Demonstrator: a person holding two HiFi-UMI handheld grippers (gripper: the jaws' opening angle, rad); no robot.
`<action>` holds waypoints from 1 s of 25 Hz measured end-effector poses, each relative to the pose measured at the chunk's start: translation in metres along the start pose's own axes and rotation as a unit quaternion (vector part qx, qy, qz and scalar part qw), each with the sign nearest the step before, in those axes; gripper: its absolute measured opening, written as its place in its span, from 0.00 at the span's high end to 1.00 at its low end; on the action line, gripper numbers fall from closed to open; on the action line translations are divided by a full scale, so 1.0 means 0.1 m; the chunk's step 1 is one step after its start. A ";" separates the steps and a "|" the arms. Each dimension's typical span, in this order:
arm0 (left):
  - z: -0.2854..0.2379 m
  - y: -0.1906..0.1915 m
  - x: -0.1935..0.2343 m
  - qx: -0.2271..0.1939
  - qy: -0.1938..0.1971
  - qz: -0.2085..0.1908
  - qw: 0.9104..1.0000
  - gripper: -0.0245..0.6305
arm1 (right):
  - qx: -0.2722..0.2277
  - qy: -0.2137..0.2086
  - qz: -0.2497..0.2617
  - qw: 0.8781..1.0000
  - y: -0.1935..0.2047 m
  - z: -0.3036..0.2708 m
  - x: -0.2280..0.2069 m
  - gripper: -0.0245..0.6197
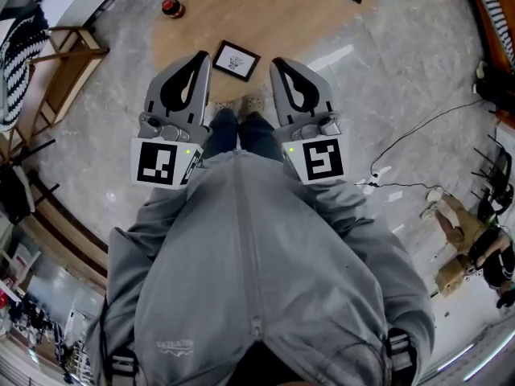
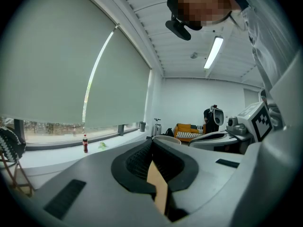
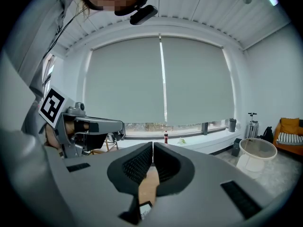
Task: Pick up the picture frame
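Hovering above the flat black rectangular picture frame (image 1: 236, 59), left claw (image 1: 201, 57) and right claw (image 1: 278, 63) are pressed together, empty, awaiting approach.

Bottle (image 1: 171, 8): red, stood on the round wooden tabletop (image 1: 290, 22).
Floor (image 1: 402, 79): grey marble, laid around the tabletop.
Striped cloth (image 1: 20, 51): draped beside a wooden rack (image 1: 71, 55).
Blinds (image 3: 161, 79): drawn down.
Sofa (image 2: 188, 129): orange, far off.
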State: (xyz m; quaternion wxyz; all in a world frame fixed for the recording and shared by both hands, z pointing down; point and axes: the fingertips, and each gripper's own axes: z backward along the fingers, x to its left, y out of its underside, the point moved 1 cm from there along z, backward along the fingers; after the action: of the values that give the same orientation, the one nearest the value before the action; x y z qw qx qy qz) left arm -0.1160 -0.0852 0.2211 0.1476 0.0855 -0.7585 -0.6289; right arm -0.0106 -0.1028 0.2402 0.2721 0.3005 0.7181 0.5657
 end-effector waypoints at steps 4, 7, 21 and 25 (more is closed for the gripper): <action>-0.12 0.20 0.02 0.012 0.012 -0.001 1.000 0.93 | 0.016 0.004 0.000 1.000 0.24 -0.05 -0.11 0.91; -0.19 0.36 0.06 0.016 0.019 0.002 1.000 0.93 | 0.021 0.008 -0.004 1.000 0.41 -0.13 -0.14 0.91; -0.43 1.08 0.15 0.027 0.025 0.021 0.999 0.93 | 0.039 0.009 -0.015 0.999 1.10 -0.33 -0.25 0.91; -0.48 1.28 0.18 0.034 0.025 0.014 0.999 0.93 | 0.042 0.012 -0.026 0.999 1.25 -0.38 -0.27 0.91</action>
State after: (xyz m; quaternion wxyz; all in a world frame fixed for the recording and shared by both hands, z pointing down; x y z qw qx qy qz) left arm -0.1102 -0.1106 0.3569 0.1728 0.0952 -0.7765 -0.5985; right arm -0.0049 -0.1254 0.3712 0.2652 0.2861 0.7517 0.5317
